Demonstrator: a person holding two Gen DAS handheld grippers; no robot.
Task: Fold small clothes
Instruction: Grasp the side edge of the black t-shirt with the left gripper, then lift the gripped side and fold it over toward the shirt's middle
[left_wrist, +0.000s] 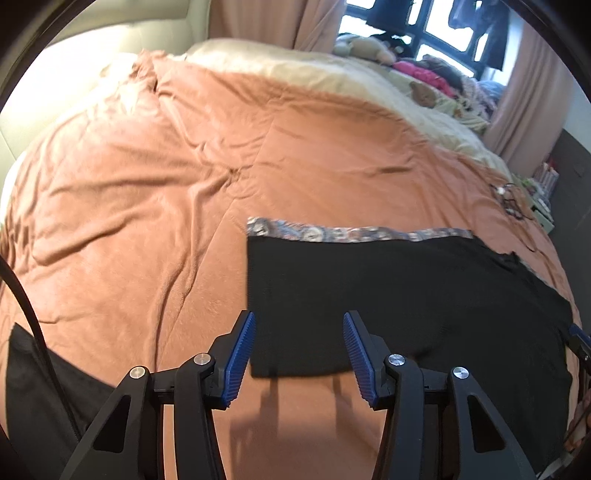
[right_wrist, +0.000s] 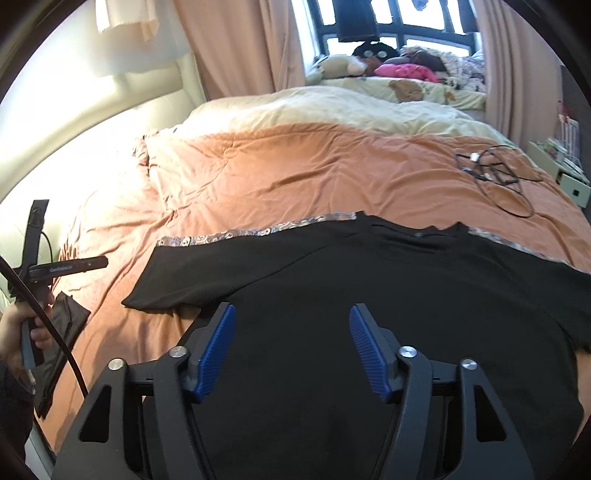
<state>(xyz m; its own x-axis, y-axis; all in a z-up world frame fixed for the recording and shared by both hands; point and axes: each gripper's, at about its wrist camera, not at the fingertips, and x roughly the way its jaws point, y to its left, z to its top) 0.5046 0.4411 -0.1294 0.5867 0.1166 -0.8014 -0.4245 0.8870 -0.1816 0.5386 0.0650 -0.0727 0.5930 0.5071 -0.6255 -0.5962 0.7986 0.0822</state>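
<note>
A black T-shirt (right_wrist: 369, 295) lies flat on the orange bedspread (right_wrist: 295, 173), its collar (right_wrist: 417, 233) at the far side and one sleeve (right_wrist: 166, 288) spread to the left. A strip of patterned cloth (left_wrist: 351, 233) shows along its far edge. My right gripper (right_wrist: 292, 307) hovers open over the shirt's middle, nothing between the blue pads. My left gripper (left_wrist: 299, 315) stands open above the shirt's (left_wrist: 388, 295) near left corner, its pads clear of the cloth. In the right wrist view a hand (right_wrist: 14, 332) holds the left gripper's handle at the far left.
Another dark cloth (right_wrist: 61, 343) lies near the bed's left edge, also in the left wrist view (left_wrist: 40, 387). Tangled cables (right_wrist: 495, 177) sit on the far right of the bedspread. A cream duvet (right_wrist: 332, 107), soft toys (right_wrist: 340, 66) and curtains are beyond.
</note>
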